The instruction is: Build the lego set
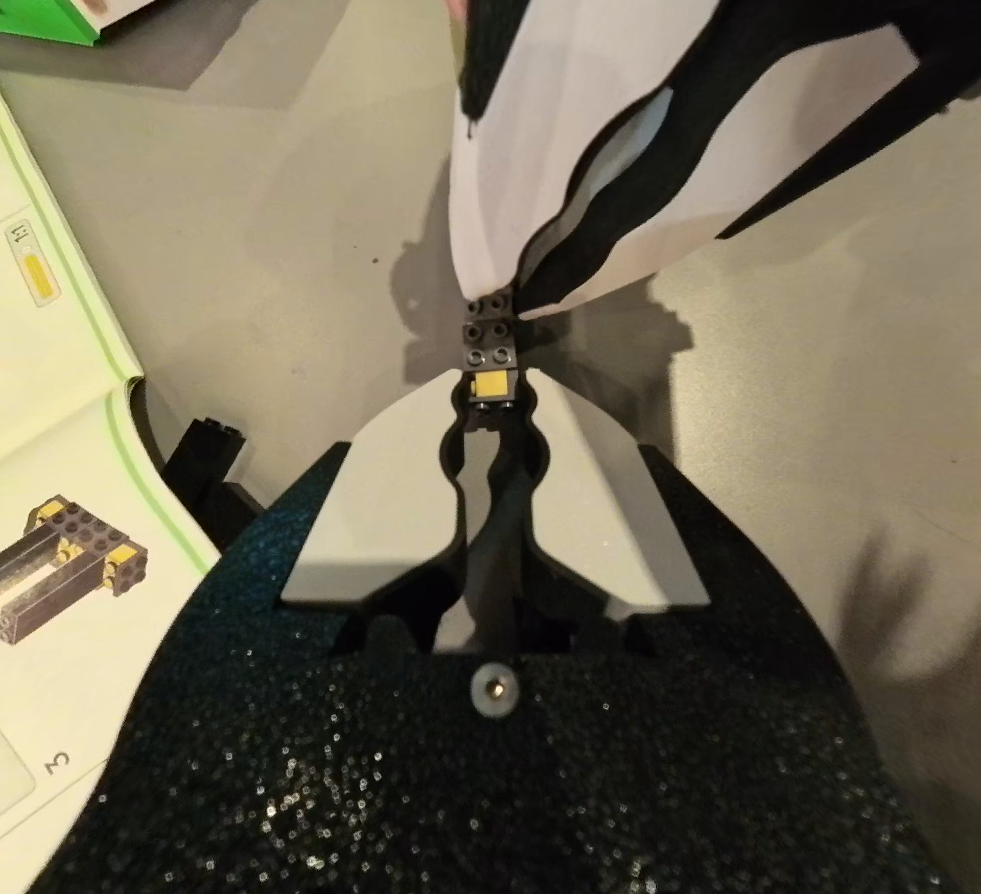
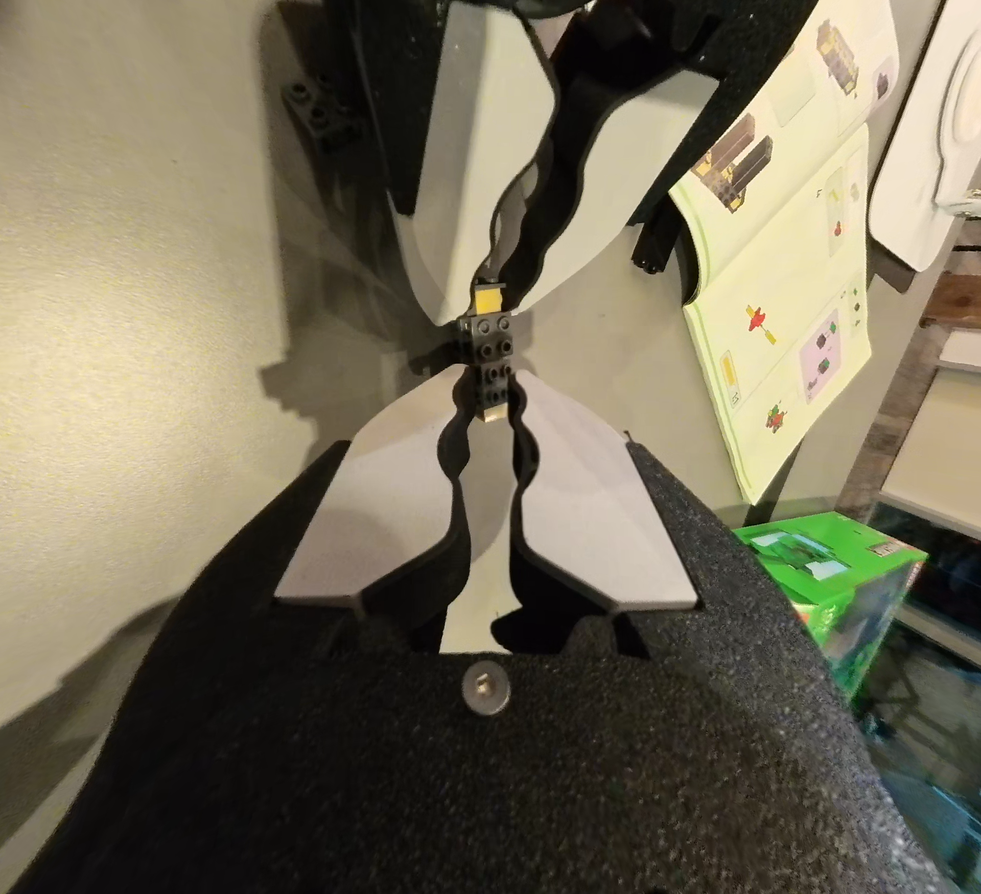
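Both grippers are meeting tip to tip above the grey table (image 1: pixel 265 242), each clamping one end of the small dark lego assembly (image 1: pixel 489 338): the left gripper (image 1: pixel 491 399) is pinching the end with the yellow tile (image 1: pixel 490 384), the right gripper (image 2: pixel 491 399) the studded opposite end. The instruction booklet (image 1: pixel 58 417) is lying open at the table's left edge, with a black lego beam (image 1: pixel 204 460) just beside it and a green box (image 2: pixel 833 571) near the far corner

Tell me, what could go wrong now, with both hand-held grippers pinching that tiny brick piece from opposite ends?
1. The dark studded assembly is pinched only at its ends by the left hand-held gripper and right hand-held gripper; squeezing or twisting could snap it apart.
2. The yellow brick sits right at the fingertips and might slip out.
3. A dropped part could land beside the instruction booklet.
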Motion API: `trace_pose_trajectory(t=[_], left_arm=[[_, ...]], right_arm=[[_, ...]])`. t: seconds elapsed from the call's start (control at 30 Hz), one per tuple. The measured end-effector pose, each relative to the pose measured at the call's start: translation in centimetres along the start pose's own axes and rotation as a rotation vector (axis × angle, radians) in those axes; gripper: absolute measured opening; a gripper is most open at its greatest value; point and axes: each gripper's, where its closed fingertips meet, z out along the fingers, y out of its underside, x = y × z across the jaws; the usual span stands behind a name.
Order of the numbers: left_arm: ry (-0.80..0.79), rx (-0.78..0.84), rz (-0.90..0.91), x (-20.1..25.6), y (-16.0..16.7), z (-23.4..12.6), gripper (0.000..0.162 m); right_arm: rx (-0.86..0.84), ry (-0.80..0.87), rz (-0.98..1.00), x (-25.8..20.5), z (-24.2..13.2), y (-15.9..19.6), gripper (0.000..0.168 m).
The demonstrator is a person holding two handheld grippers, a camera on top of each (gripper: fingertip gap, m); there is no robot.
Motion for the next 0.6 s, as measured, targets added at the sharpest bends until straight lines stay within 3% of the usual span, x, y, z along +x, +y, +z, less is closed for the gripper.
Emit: trace_pose_trajectory(t=[0.6], left_arm=[[0.017, 0.002, 0.023, 0.02, 0.00, -0.02, 0.017]], right_arm=[[0.143, -0.142, 0.146, -0.28, 0.64, 0.08, 0.016]])
